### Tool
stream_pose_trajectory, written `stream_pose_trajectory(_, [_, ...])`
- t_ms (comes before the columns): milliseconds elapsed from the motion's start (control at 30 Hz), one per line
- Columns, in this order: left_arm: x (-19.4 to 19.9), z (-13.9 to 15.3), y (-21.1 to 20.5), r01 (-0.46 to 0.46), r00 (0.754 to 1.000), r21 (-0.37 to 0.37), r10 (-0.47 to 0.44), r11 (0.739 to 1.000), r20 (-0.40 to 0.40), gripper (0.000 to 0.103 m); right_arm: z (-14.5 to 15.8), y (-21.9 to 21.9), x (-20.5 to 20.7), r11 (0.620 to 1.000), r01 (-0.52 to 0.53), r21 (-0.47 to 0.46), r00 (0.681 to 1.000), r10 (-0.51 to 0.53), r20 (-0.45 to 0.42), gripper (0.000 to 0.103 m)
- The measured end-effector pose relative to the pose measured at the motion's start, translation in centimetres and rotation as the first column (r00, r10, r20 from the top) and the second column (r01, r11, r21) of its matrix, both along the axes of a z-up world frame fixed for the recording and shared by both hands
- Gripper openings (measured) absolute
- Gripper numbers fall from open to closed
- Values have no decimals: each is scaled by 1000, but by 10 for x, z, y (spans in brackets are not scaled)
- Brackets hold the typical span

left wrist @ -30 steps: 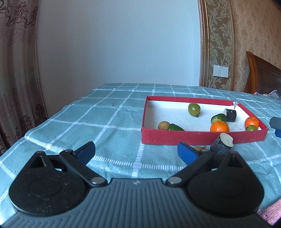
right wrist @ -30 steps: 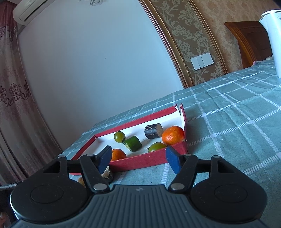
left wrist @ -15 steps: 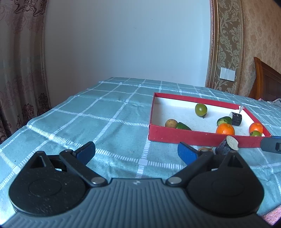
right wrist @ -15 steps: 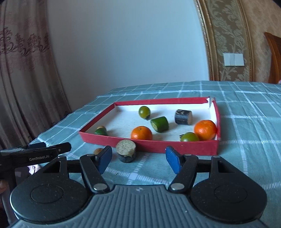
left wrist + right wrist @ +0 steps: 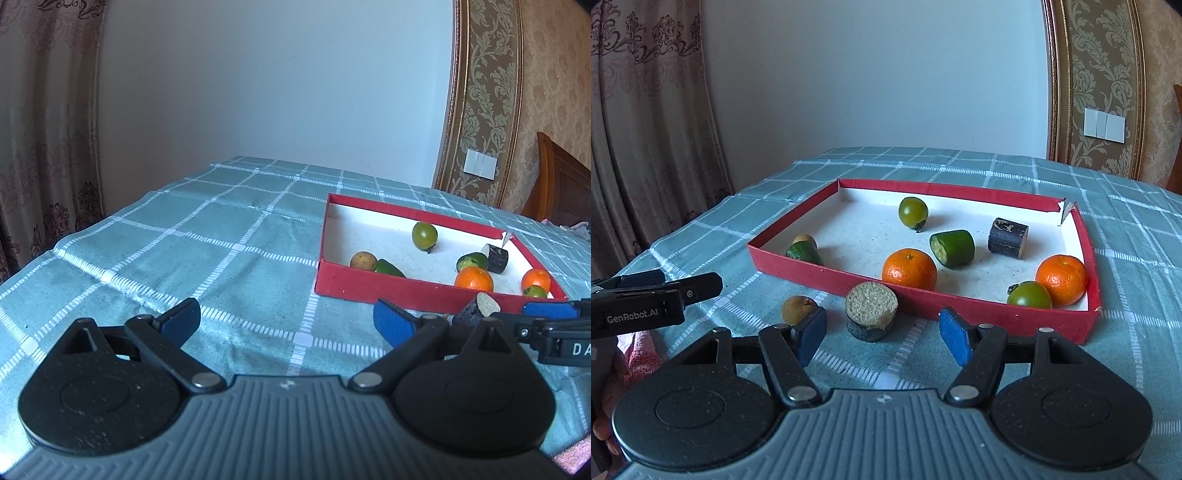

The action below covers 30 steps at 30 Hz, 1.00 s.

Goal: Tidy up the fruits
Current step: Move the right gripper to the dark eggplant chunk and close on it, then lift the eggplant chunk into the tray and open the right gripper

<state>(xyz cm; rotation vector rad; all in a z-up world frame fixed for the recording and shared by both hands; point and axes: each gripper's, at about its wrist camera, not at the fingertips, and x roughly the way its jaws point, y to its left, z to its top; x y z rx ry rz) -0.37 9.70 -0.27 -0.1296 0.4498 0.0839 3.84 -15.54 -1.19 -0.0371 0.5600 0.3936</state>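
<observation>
Both grippers hover with jaws apart and empty: the right gripper (image 5: 882, 339) faces a dark cane stub (image 5: 871, 311) and a brown fruit (image 5: 798, 309) lying on the checked surface (image 5: 1137, 332). Just behind them sits the red tray (image 5: 960, 301), holding oranges, green tomatoes and cucumber pieces; the left gripper (image 5: 286, 321) stands over bare cloth.

Inside the red box (image 5: 967, 308): two oranges (image 5: 909, 268), two green tomatoes (image 5: 913, 211), two cucumber pieces (image 5: 952, 247), one dark stub (image 5: 1007, 237), one brown fruit (image 5: 805, 240) (half hidden). Just outside the box: one stub (image 5: 871, 311), one brown fruit (image 5: 798, 309).

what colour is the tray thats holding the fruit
Red outside, white inside. The tray shows best in the right wrist view.
</observation>
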Motion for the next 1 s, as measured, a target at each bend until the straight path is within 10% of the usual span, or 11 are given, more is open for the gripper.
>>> stream_pose_trajectory(433, [0, -1, 2, 2, 1000, -16, -2, 1000, -5, 99, -7, 19, 22, 999, -20, -44, 999, 18, -48, 67])
stream_pose_trajectory(667, [0, -1, 1, 1, 1000, -13, -1, 1000, -9, 99, -13, 21, 27, 999, -10, -43, 996, 7, -84, 34])
stream_pose_trajectory(1000, [2, -1, 1, -6, 1000, -10, 6, 1000, -13, 99, -7, 19, 16, 999, -15, -29, 999, 14, -48, 33])
